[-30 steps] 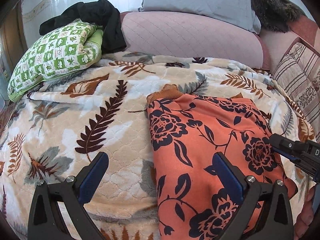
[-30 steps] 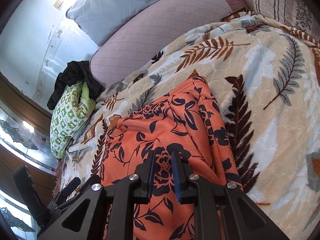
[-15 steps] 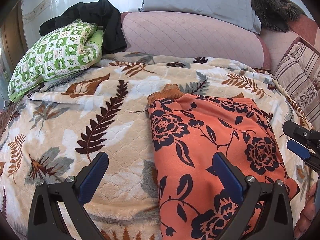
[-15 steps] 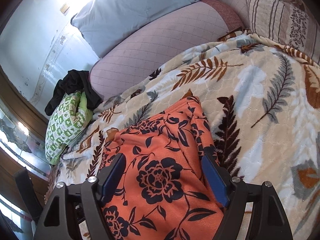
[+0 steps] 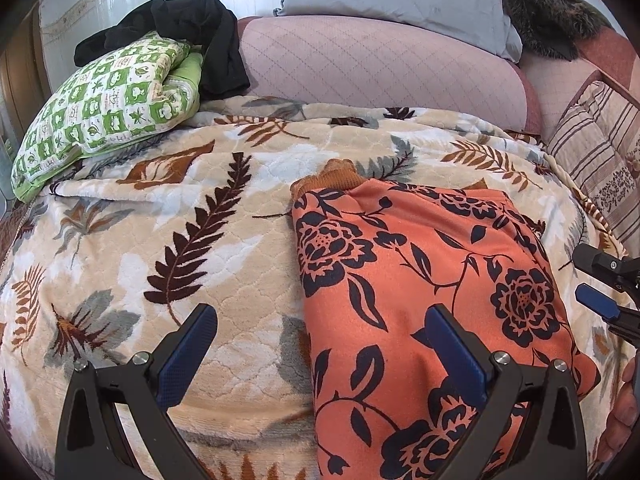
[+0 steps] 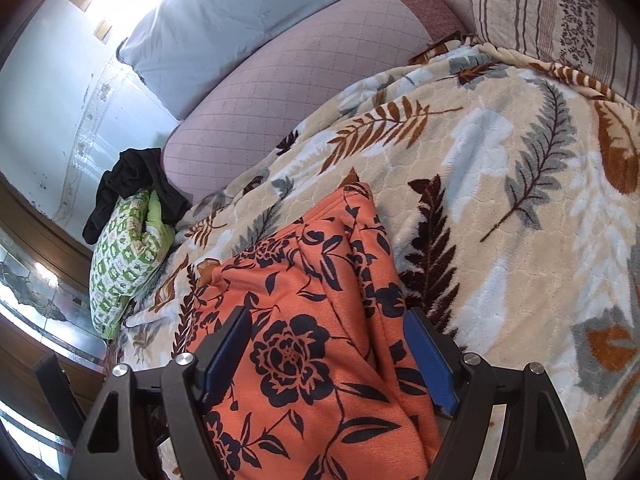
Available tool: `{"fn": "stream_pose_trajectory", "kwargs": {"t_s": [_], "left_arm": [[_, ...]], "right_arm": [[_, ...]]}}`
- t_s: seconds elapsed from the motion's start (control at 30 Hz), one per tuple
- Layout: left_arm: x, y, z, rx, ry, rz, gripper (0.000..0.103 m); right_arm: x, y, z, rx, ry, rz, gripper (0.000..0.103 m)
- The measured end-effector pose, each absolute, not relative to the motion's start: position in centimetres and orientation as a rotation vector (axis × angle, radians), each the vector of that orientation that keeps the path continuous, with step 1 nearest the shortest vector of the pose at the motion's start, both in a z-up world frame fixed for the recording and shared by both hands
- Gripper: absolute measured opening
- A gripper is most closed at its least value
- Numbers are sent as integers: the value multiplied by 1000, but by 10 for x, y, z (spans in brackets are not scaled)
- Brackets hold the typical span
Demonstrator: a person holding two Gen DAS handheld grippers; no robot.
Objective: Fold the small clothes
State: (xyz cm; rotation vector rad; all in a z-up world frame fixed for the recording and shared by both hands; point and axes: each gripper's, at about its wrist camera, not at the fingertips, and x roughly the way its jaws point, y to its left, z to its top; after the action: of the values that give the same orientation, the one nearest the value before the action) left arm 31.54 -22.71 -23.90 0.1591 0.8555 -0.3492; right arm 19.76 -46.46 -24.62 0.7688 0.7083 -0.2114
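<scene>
While we hover over the bed's leaf-patterned beige plush blanket (image 5: 248,248) | orange black-flowered folded fleece garment (image 5: 408,280) lies flat | left gripper (image 5: 320,356) released | right gripper (image 6: 332,356) released, straddling garment

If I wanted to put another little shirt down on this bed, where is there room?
Bare blanket lies between the orange floral garment and the green checked pillow. More shows on the garment's other side, toward the striped cushion. The head end is crowded with pillows and black clothing.
</scene>
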Motion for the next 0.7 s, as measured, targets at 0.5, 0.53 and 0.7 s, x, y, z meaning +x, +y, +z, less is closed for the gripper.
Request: {"fn": "stream_pose_trajectory", "kwargs": {"t_s": [0.5, 0.53, 0.7], "left_arm": [[324, -221, -242, 108, 895, -379, 103], [326, -218, -242, 87, 906, -385, 103], [341, -205, -249, 12, 982, -417, 103]], "right_arm": [[189, -484, -250, 822, 709, -198, 81], [188, -487, -251, 836, 706, -193, 81], [182, -508, -263, 929, 704, -182, 81]]}}
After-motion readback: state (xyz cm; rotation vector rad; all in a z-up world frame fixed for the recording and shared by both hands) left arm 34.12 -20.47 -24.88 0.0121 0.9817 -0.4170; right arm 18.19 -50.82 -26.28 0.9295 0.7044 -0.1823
